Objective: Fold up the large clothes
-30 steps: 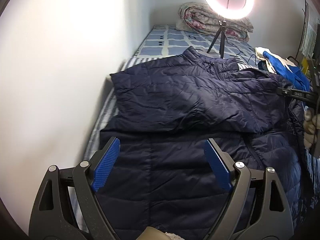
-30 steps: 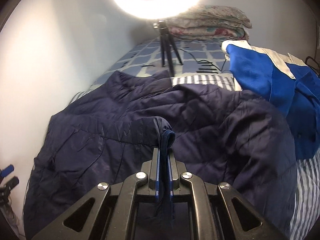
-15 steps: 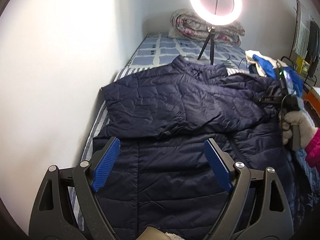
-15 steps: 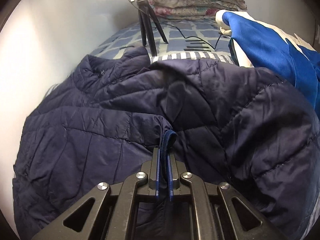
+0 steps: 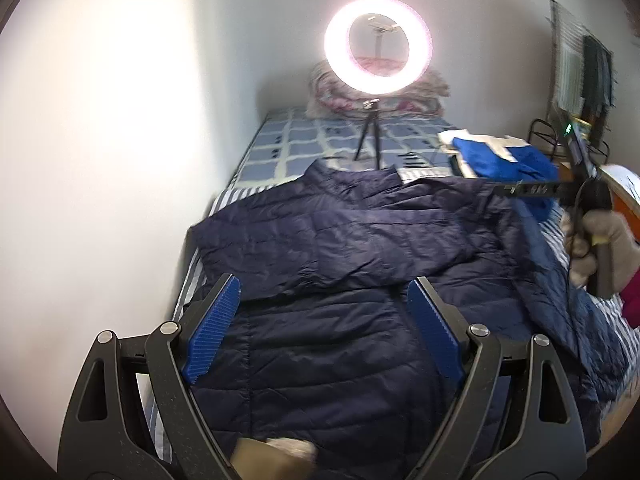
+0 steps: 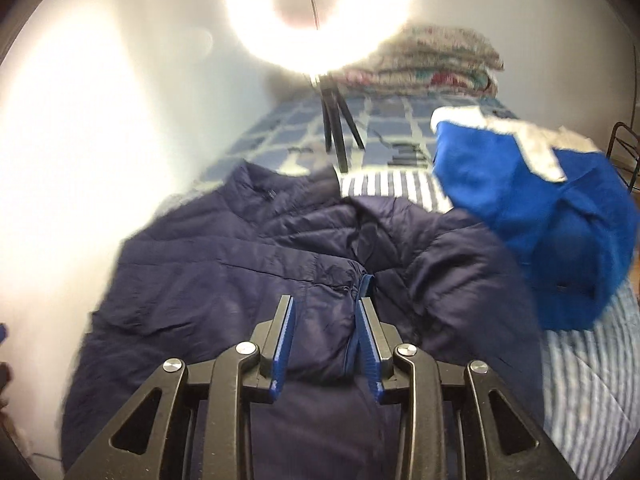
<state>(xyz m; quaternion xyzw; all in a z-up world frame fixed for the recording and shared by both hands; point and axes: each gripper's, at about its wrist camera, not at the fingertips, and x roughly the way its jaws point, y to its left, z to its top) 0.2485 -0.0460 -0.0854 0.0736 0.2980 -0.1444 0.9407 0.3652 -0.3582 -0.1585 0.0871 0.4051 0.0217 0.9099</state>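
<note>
A large navy puffer jacket (image 5: 340,264) lies spread on the bed, one sleeve folded across its chest. It fills the right wrist view (image 6: 240,272) too. My left gripper (image 5: 324,320) is open and empty, held above the jacket's lower body. My right gripper (image 6: 326,312) has its jaws parted; the jacket's cuff (image 6: 366,284) lies loose between the blue pads, against the right one. From the left wrist view the right gripper (image 5: 532,190) hovers at the jacket's right side, held by a gloved hand.
A ring light on a tripod (image 5: 376,52) stands on the bed behind the jacket. A bright blue garment (image 6: 540,216) lies at the right. Folded quilts (image 6: 432,60) are stacked at the head. A white wall (image 5: 100,160) runs along the left.
My right gripper was shut on the cuff and has now opened, letting the sleeve go. Both grippers have lifted and drawn back a little.
</note>
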